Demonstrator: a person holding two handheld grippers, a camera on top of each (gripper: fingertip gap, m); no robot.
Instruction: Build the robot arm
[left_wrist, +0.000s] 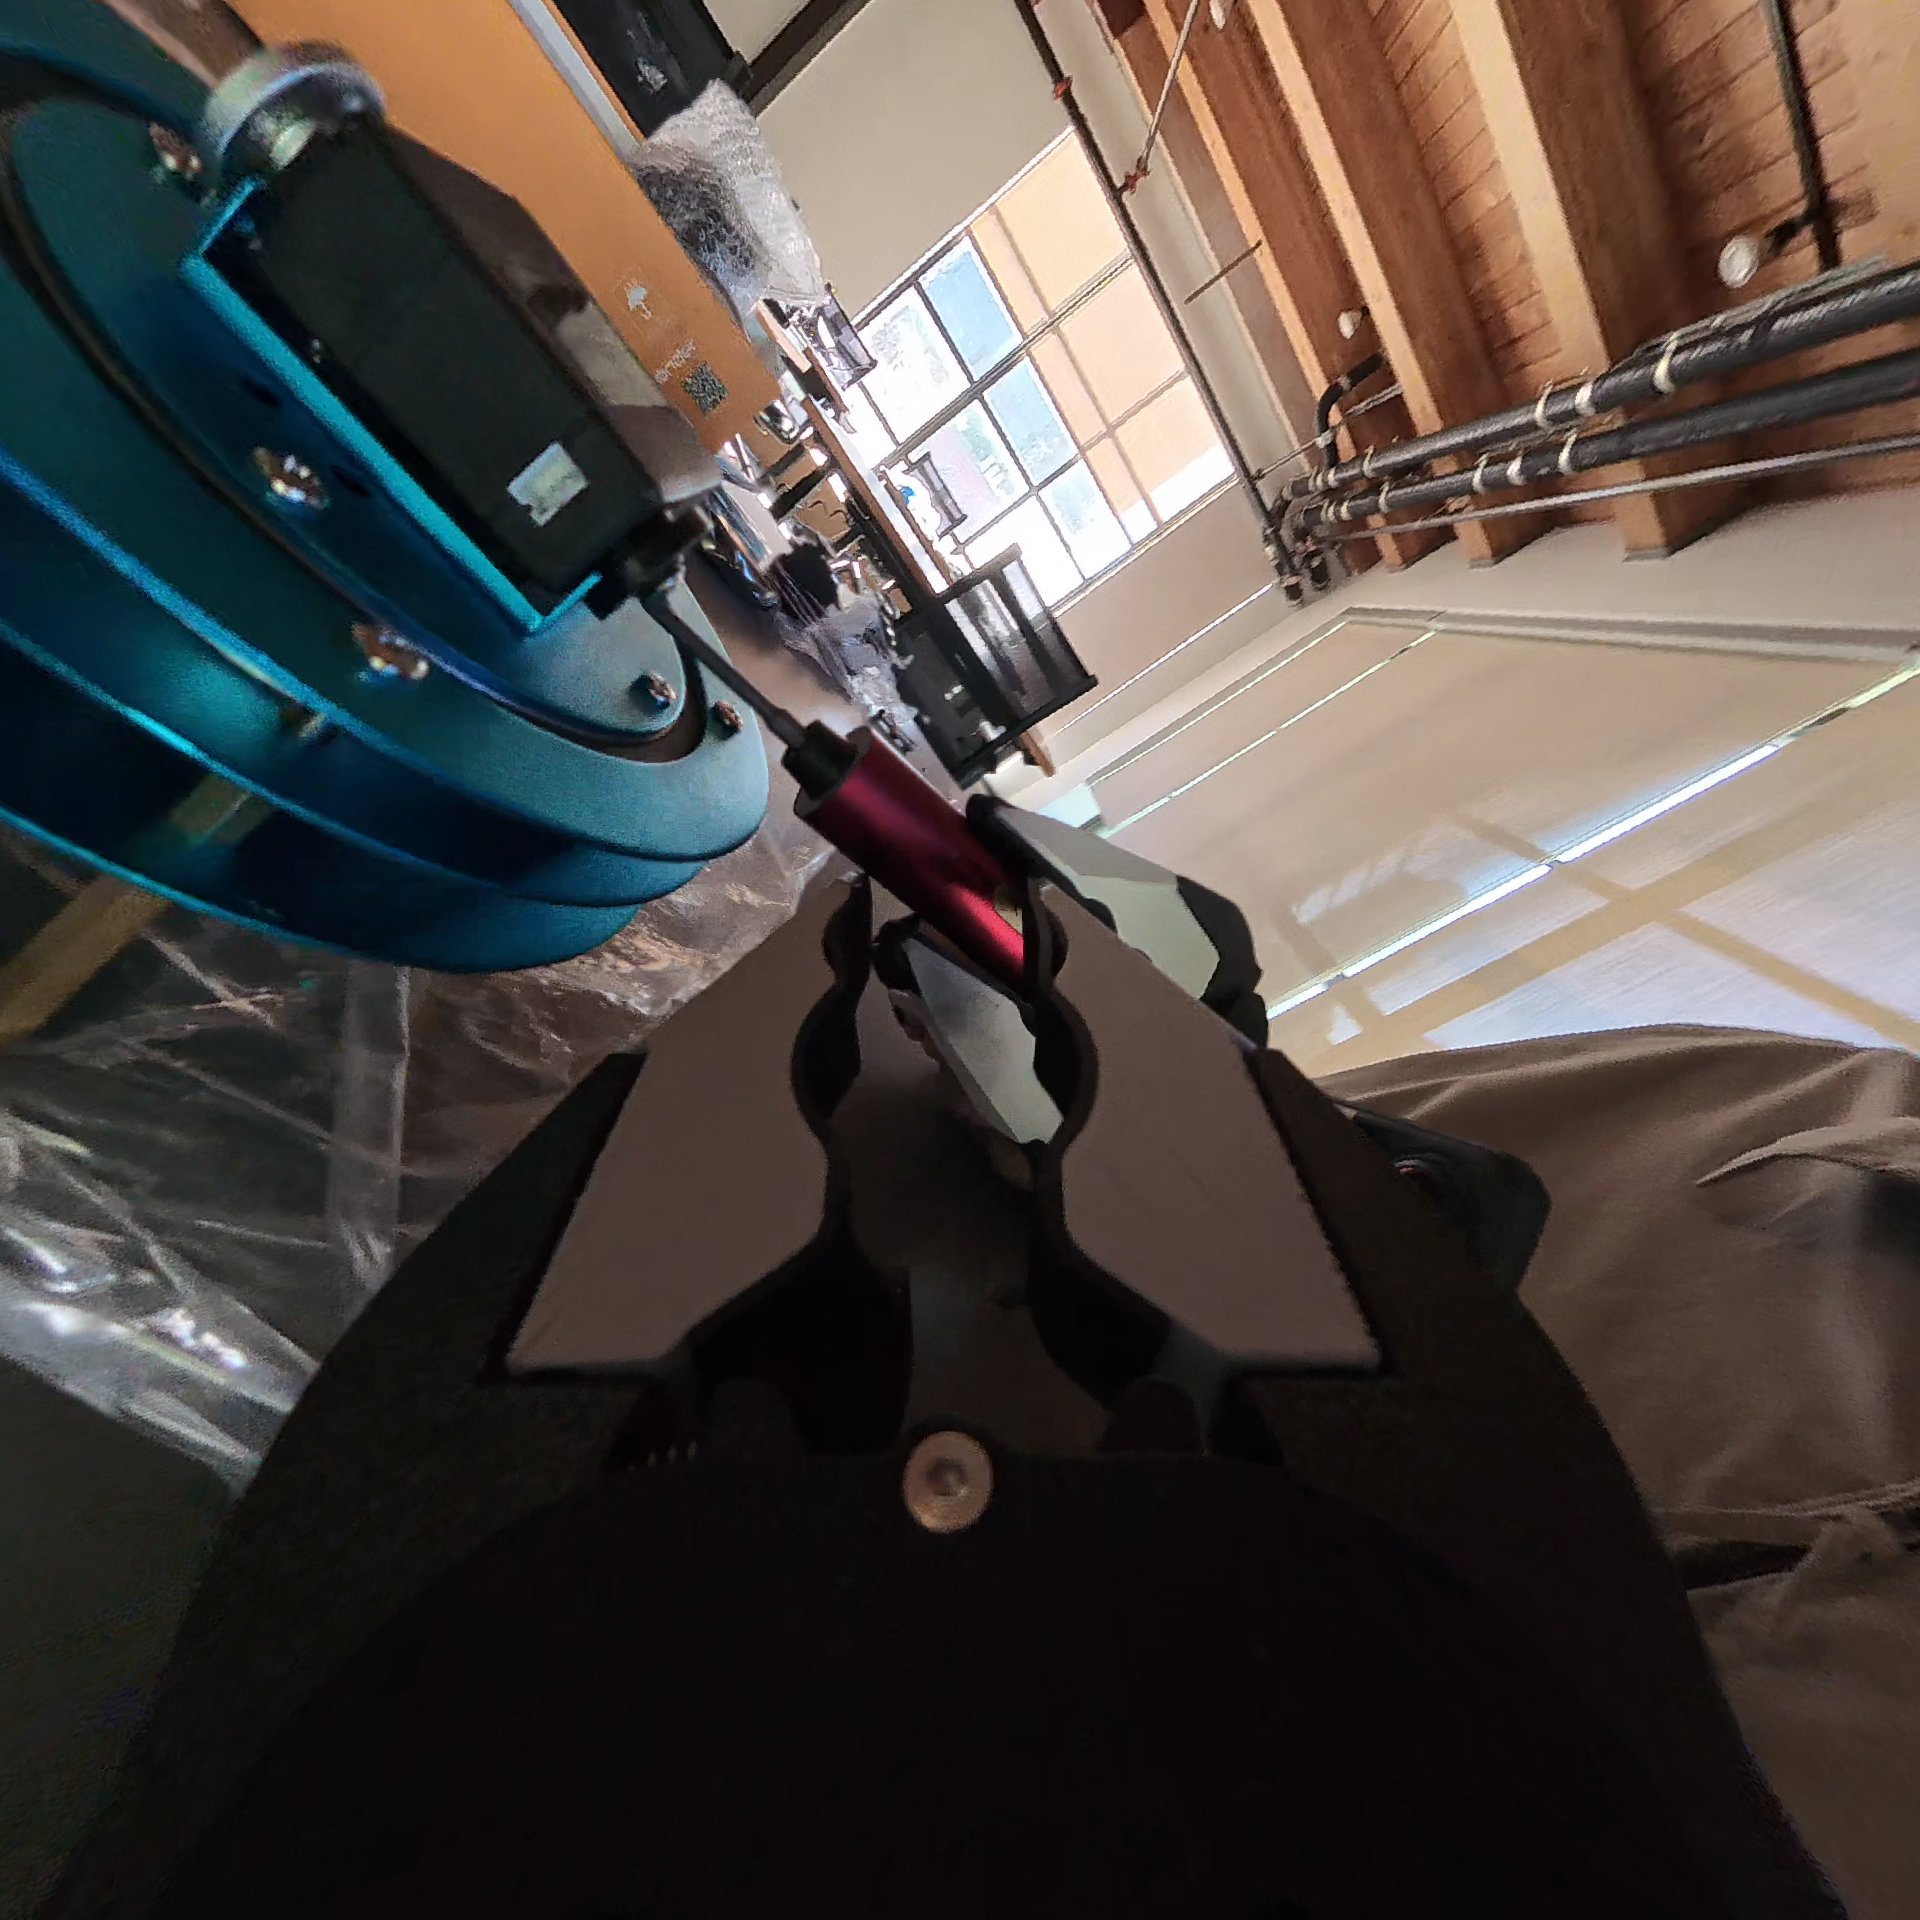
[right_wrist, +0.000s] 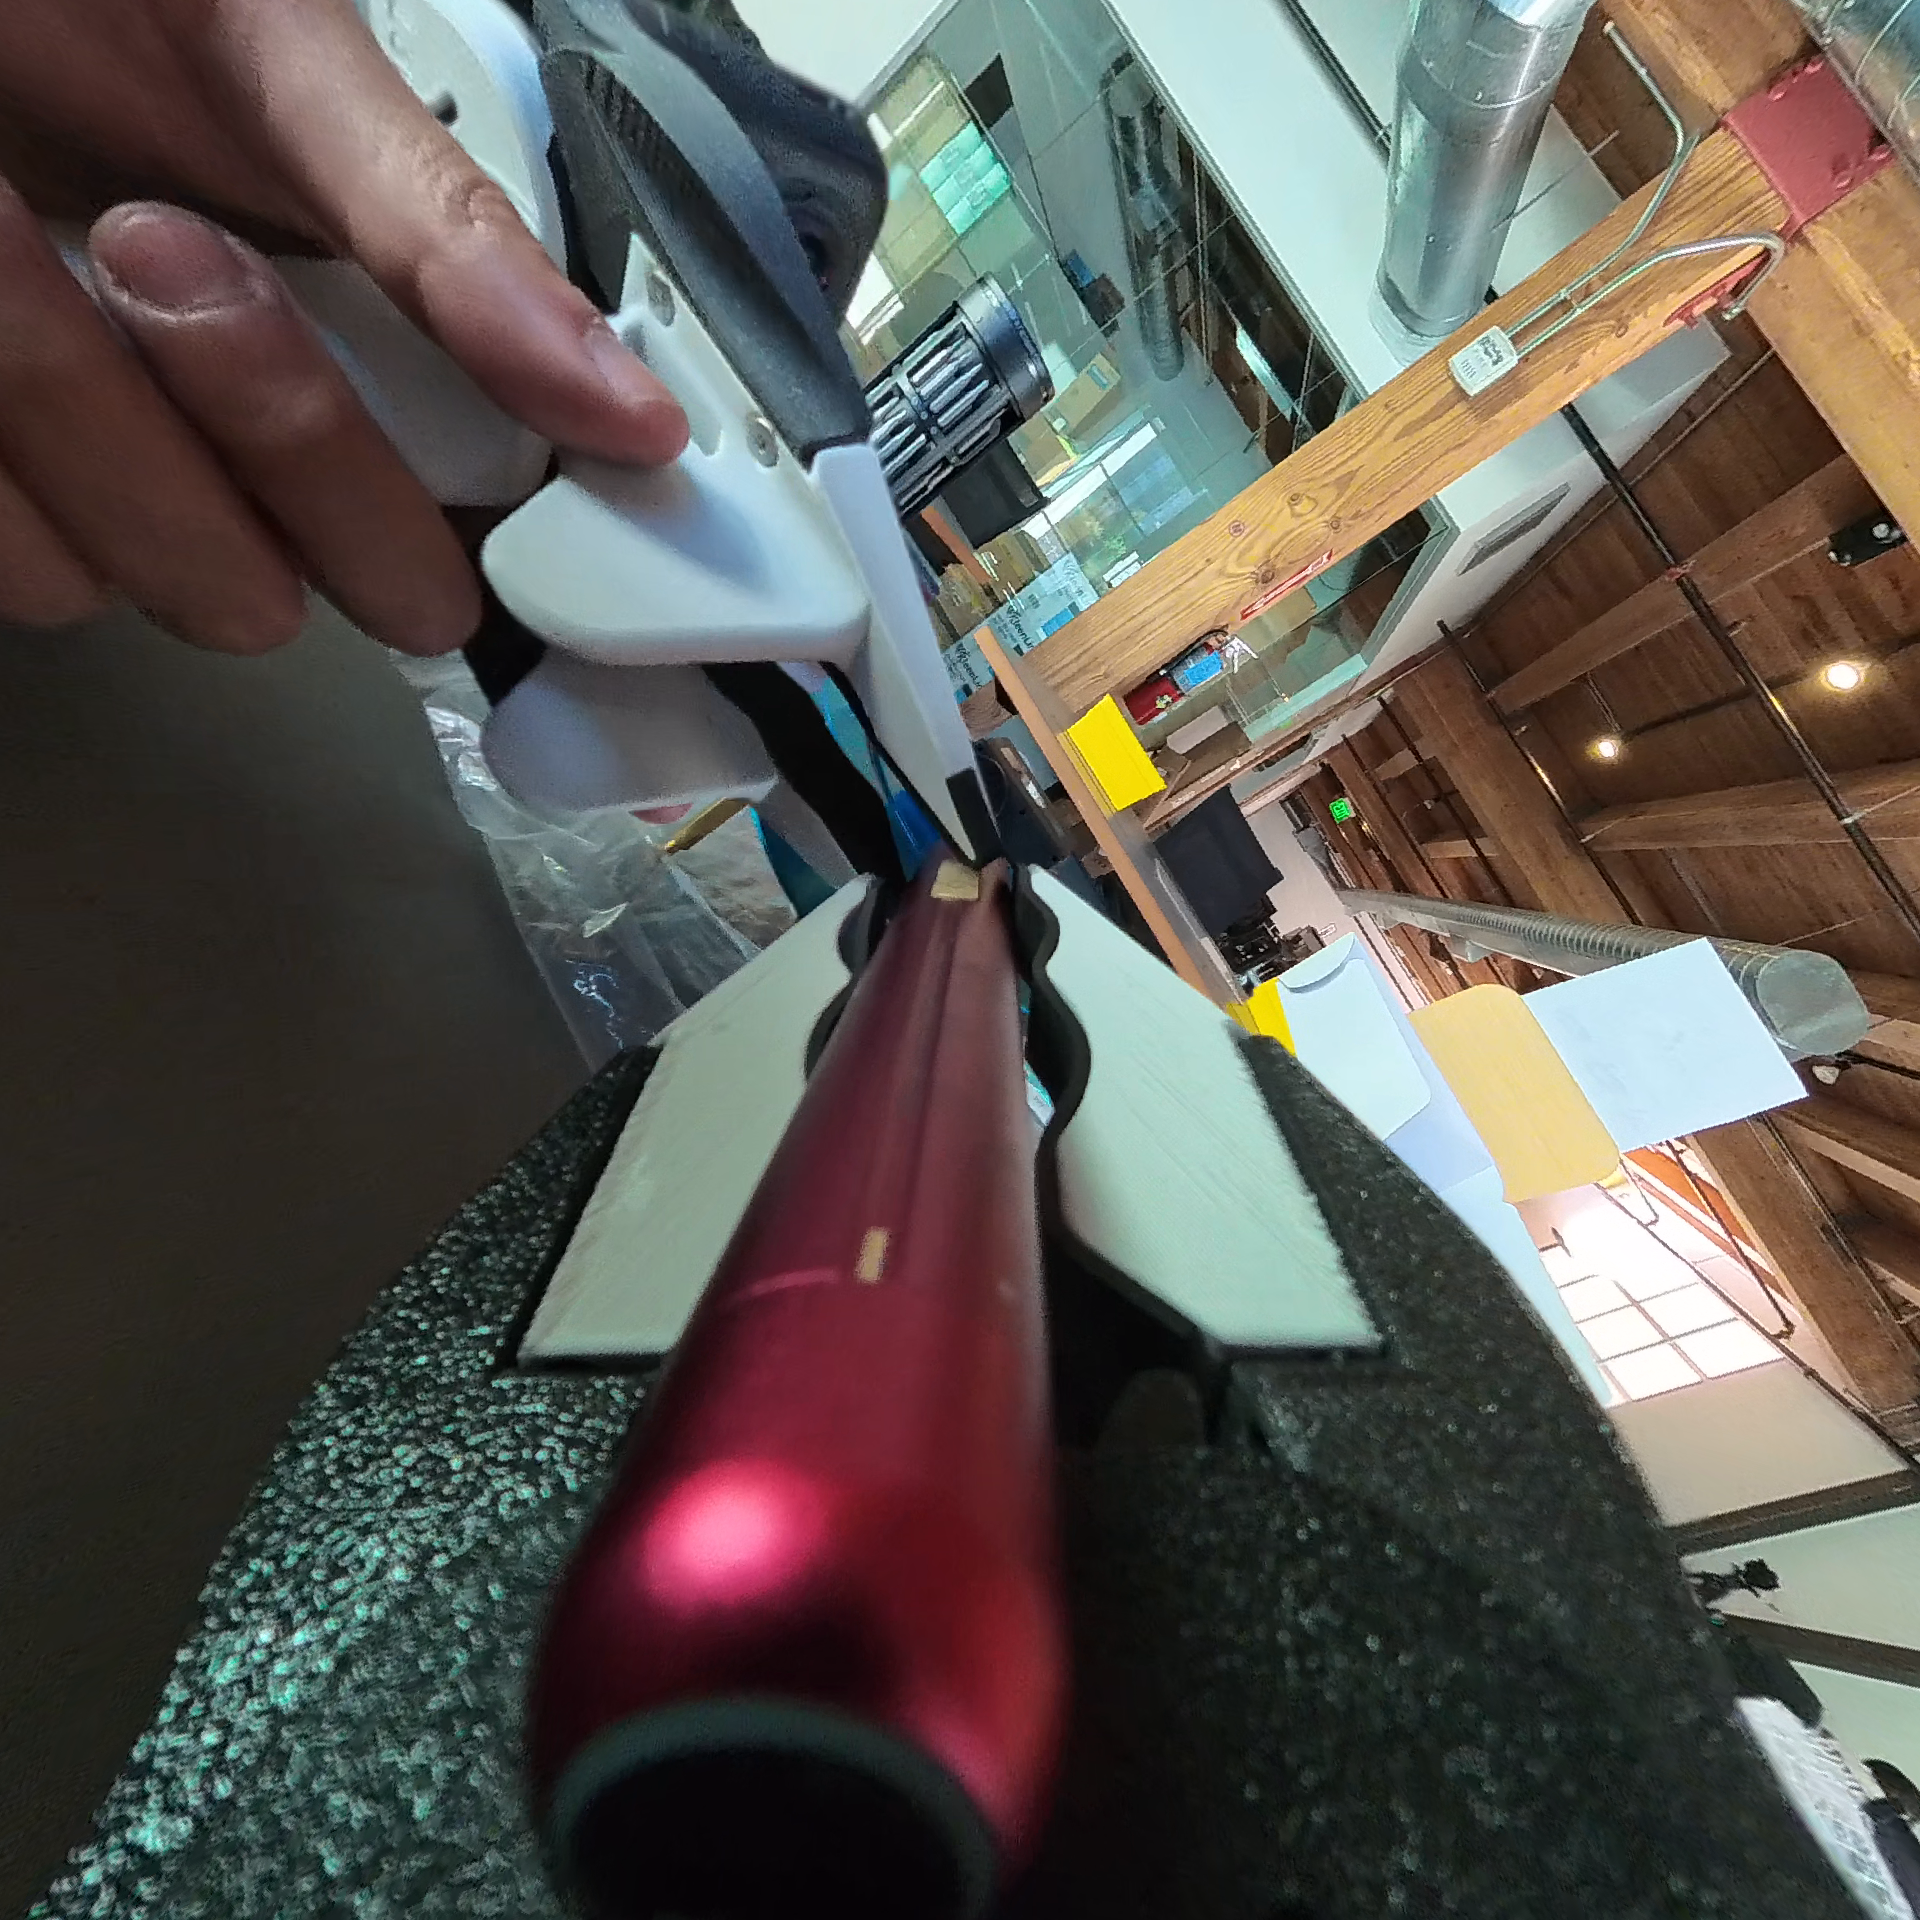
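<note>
My right gripper (right_wrist: 940, 894) is shut on a red screwdriver (right_wrist: 883, 1195) that runs along its fingers. In the left wrist view the screwdriver (left_wrist: 894, 821) points up-left, and its thin bit (left_wrist: 717, 665) meets the lower corner of a black motor block (left_wrist: 416, 364) mounted on stacked teal discs (left_wrist: 312, 790). My left gripper (left_wrist: 948, 914) has its jaws a narrow gap apart, with the tips at the handle and at the right gripper's white fingers (left_wrist: 1101, 883). I cannot tell whether it pinches the handle. A hand (right_wrist: 260, 343) holds the left gripper's white body (right_wrist: 665, 540).
Crinkled clear plastic sheet (left_wrist: 208, 1143) lies under the teal discs. Brown cloth (left_wrist: 1662, 1299) fills the lower right of the left wrist view. Both views are tilted, with wooden beams (right_wrist: 1351, 488), pipes (left_wrist: 1558, 436) and windows behind. My two grippers' fingertips are within a few centimetres of each other. Both grippers' tips are roughly 9 cm from the black motor block (left_wrist: 416, 364).
</note>
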